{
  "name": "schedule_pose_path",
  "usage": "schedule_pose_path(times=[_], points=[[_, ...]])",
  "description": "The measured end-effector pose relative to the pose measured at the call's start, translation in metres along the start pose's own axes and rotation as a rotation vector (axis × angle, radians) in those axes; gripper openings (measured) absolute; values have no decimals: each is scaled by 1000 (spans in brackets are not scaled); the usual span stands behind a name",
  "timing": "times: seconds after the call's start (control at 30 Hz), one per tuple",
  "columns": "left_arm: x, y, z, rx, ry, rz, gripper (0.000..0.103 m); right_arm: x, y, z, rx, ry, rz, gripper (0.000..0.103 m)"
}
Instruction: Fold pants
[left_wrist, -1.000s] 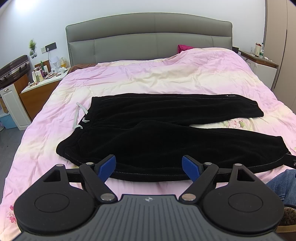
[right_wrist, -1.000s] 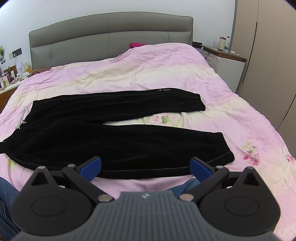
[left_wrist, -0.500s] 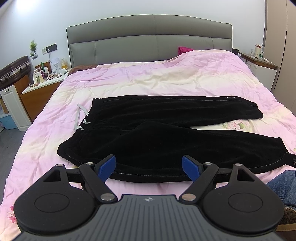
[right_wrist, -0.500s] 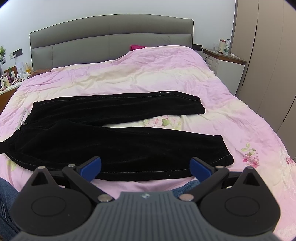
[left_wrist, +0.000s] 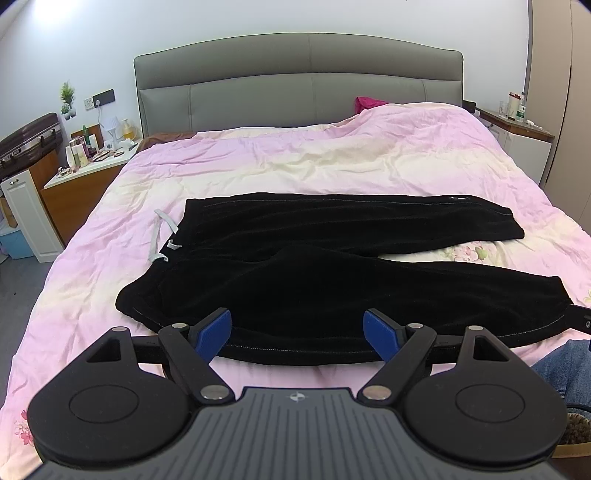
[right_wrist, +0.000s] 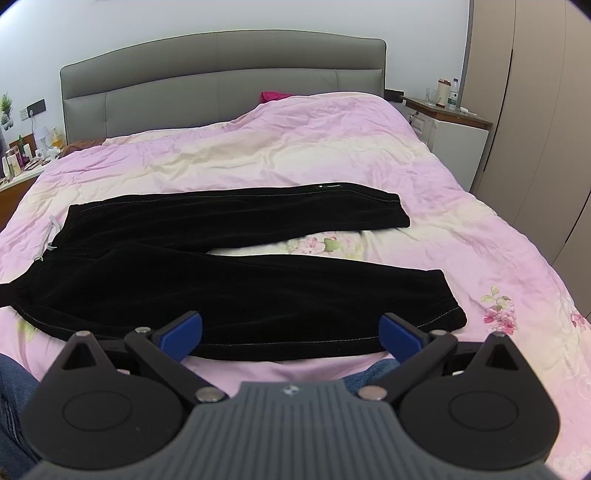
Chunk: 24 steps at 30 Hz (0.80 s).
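Black pants (left_wrist: 332, 273) lie spread flat on the pink bed, waist to the left with a white drawstring (left_wrist: 162, 236), both legs running right and apart in a V. The pants also show in the right wrist view (right_wrist: 229, 280), cuffs at the right. My left gripper (left_wrist: 297, 334) is open and empty, above the near edge of the seat and near leg. My right gripper (right_wrist: 291, 332) is open and empty, above the near leg's lower edge, close to its cuff.
The pink floral duvet (left_wrist: 332, 162) covers the bed, with a grey headboard (left_wrist: 295, 88) behind. A cluttered nightstand (left_wrist: 85, 173) stands at the left, another nightstand (right_wrist: 454, 129) and wardrobe doors (right_wrist: 535, 129) at the right. My jeans-clad legs (right_wrist: 14, 387) are at the bed's near edge.
Both grippers have risen and tilted slightly, so the pants sit a little lower and farther in both views. Both stay open. The pants have not moved.
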<state>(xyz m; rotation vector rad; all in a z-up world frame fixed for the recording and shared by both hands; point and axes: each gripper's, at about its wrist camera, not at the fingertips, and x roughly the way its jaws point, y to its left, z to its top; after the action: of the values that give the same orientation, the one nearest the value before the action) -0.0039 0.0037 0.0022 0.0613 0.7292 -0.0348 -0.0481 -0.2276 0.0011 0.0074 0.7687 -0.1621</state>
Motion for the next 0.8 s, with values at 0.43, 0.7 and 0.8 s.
schedule_pose_path(times=[0.43,0.7,0.8], points=[[3,7,4,40,6,-12,95,-2,-2,2,-1,-24,10,98],[22,35,21,199,-11,-96,85,5,-31,19,-51,-138,117,98],[34,49,28,285,-14,-112,84,20,-47,29,-122,-143,132,98]])
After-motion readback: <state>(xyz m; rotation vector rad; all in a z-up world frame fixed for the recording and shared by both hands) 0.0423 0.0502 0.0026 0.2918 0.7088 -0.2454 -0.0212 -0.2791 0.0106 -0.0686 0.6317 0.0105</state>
